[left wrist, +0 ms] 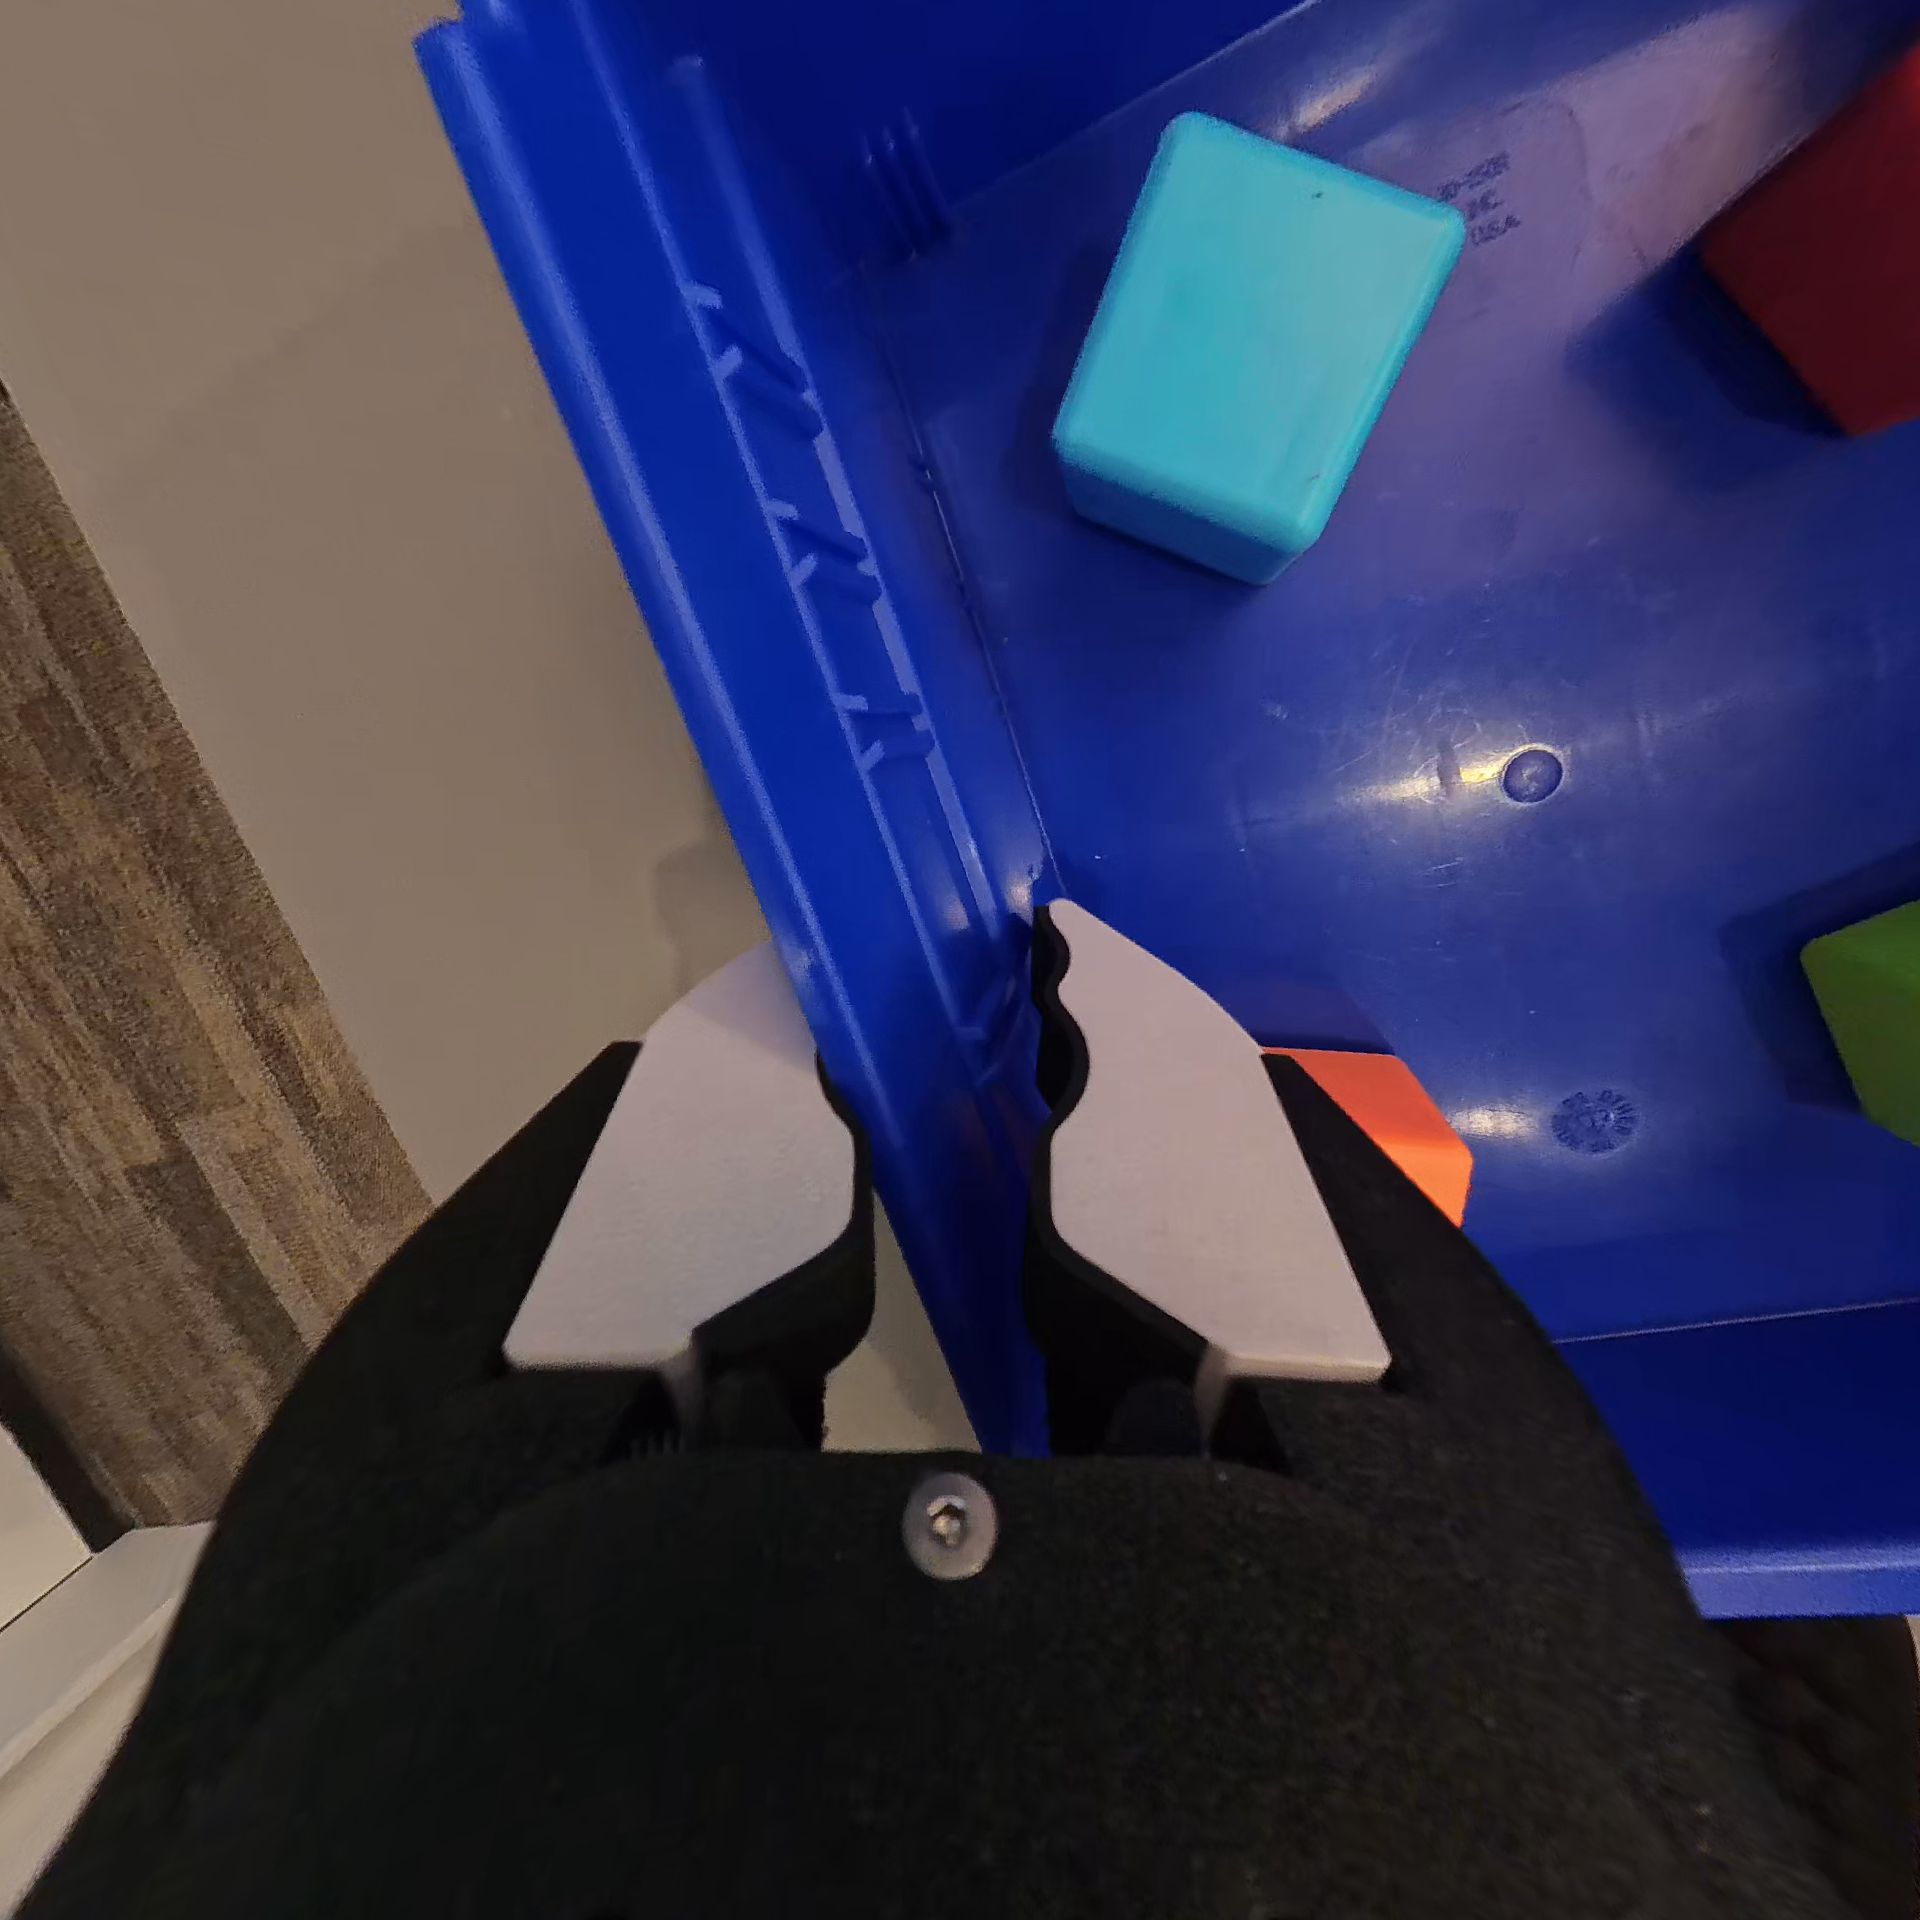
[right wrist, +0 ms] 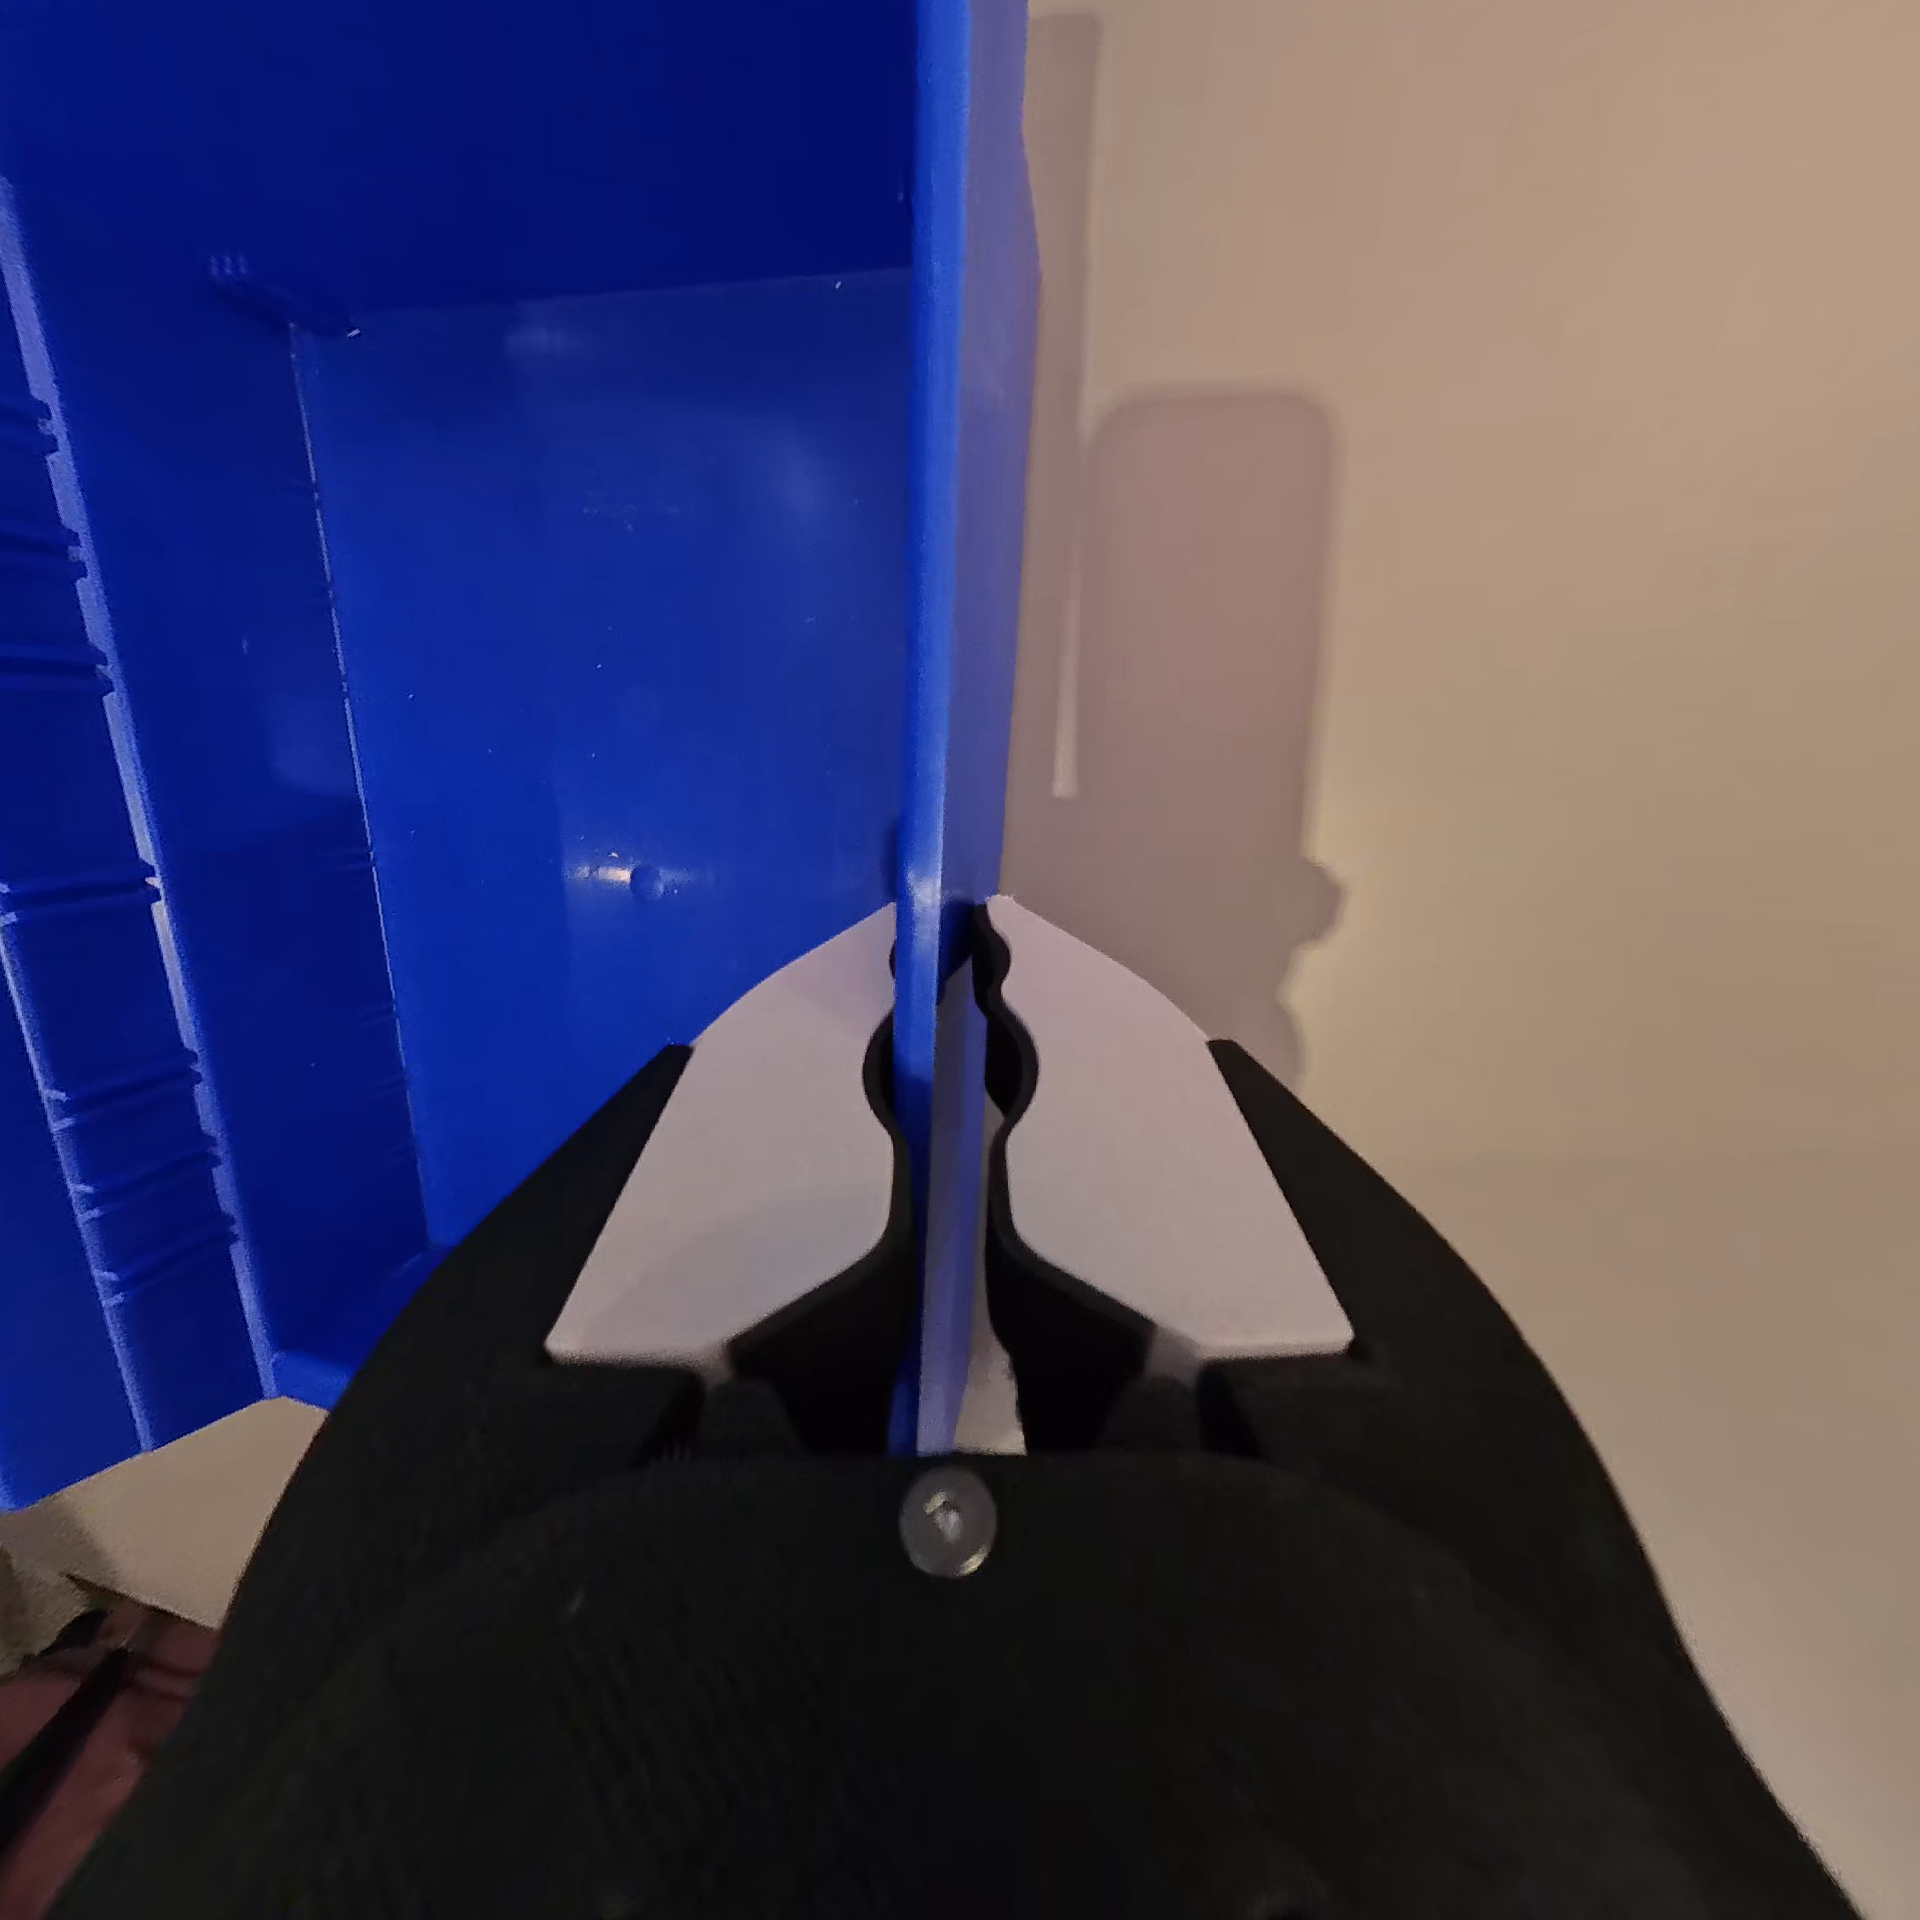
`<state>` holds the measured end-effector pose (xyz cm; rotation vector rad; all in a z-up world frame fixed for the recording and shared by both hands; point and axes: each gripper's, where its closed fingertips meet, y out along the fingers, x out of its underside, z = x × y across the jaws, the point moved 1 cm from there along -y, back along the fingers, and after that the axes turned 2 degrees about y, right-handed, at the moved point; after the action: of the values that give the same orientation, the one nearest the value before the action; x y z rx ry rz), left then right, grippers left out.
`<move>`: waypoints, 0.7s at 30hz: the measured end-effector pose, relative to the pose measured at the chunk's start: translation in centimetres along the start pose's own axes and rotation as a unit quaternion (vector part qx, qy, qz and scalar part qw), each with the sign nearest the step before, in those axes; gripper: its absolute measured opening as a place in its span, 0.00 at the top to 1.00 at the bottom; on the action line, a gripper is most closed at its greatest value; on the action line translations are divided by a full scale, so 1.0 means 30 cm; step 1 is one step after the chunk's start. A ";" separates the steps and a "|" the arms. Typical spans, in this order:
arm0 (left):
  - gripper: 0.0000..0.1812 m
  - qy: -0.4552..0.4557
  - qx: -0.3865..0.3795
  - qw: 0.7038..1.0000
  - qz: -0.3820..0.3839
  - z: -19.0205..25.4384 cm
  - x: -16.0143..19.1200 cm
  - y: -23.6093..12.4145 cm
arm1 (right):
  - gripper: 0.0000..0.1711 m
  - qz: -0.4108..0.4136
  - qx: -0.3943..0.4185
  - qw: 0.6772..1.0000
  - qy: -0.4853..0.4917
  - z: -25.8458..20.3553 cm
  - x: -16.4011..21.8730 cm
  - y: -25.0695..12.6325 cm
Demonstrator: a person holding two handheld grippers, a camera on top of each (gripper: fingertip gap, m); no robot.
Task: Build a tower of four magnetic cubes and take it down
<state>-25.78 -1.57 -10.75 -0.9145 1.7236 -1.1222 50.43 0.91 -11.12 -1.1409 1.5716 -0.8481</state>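
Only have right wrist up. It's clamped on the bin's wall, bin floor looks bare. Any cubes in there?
Observer: Yes. The left view shows a cyan cube lying on the blue bin floor.
Operator: Others?
Observer: A red cube, a green cube and an orange cube, all lying apart, none stacked.
Operator: Left gripper?
Observer: The left gripper is shut on the bin's other side wall, one finger inside, one outside.

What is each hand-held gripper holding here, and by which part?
Both hold the blue bin: the left hand-held gripper is shut on one side wall, the right hand-held gripper on the opposite wall.
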 end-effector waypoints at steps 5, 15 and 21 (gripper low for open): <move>0.89 -0.023 0.034 0.999 0.018 -0.003 -0.004 0.004 | 0.94 0.000 -0.004 1.000 0.000 -0.002 0.002 0.000; 0.86 -0.042 0.034 0.998 0.016 -0.030 0.017 0.004 | 0.95 -0.007 0.026 1.000 -0.015 0.019 0.011 -0.009; 0.85 -0.035 0.025 0.999 0.016 -0.031 0.014 0.008 | 0.94 -0.018 0.036 0.998 -0.040 0.028 0.022 -0.014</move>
<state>-26.82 -1.59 -10.87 -0.8821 1.6417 -1.0945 51.28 0.16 -11.18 -1.1401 1.4479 -0.8651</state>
